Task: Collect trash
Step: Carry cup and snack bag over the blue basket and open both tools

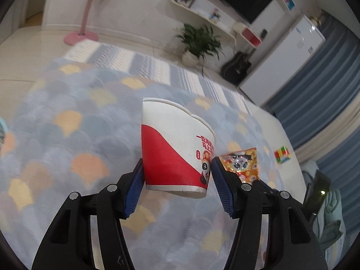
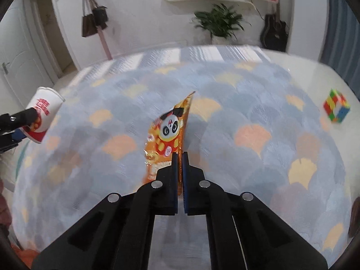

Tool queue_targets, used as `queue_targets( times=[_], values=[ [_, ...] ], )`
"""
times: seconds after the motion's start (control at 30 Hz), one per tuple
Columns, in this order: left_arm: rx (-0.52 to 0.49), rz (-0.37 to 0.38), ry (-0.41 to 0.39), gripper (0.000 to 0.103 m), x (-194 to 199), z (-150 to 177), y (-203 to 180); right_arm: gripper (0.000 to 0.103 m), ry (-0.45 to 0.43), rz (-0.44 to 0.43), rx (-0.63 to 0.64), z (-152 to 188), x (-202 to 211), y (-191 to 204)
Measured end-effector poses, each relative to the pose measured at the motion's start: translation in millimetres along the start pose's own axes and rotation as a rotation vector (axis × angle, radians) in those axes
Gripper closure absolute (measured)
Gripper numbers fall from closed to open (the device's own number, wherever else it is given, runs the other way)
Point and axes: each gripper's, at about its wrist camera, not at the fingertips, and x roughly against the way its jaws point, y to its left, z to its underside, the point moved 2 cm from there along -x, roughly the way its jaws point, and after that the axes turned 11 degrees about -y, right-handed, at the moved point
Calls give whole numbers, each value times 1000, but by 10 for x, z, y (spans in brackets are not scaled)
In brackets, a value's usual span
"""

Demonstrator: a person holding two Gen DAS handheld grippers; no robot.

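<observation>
My left gripper (image 1: 177, 175) is shut on a white and red paper cup (image 1: 177, 144) with a dented rim, held upright above the carpet. The cup also shows at the left edge of the right wrist view (image 2: 43, 112), between the left gripper's fingers (image 2: 22, 117). My right gripper (image 2: 180, 157) is shut on an orange snack wrapper (image 2: 168, 132) with a panda print, which stands up edge-on above the carpet. The wrapper also shows in the left wrist view (image 1: 243, 164), just right of the cup.
A blue-grey carpet (image 2: 247, 103) with orange and yellow fan patches covers the floor. A colourful puzzle cube (image 2: 336, 106) lies on the tile at the right, also in the left wrist view (image 1: 282, 155). A potted plant (image 2: 219, 23), guitar (image 2: 274, 31) and pink coat stand (image 1: 82, 33) line the far wall.
</observation>
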Motion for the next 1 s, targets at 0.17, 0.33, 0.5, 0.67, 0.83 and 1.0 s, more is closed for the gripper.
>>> queue_targets(
  times=[0.17, 0.33, 0.5, 0.67, 0.83, 1.0],
  values=[
    [58, -36, -87, 46, 336, -209, 322, 101, -50, -58, 52, -233, 122, 435],
    [78, -109, -205, 46, 810, -414, 669, 101, -102, -154, 107, -471, 216, 1013],
    [119, -219, -295, 46, 1260, -518, 1113, 101, -147, -278, 167, -661, 271, 1762],
    [246, -287, -377, 46, 1730, -529, 1705, 101, -163, -401, 226, -722, 262, 2596],
    [322, -350, -425, 46, 2099, -477, 2174, 101, -162, -496, 276, -636, 250, 3311],
    [384, -438, -424, 46, 2298, -340, 2652, 101, -127, -554, 312, -450, 122, 3901]
  ],
)
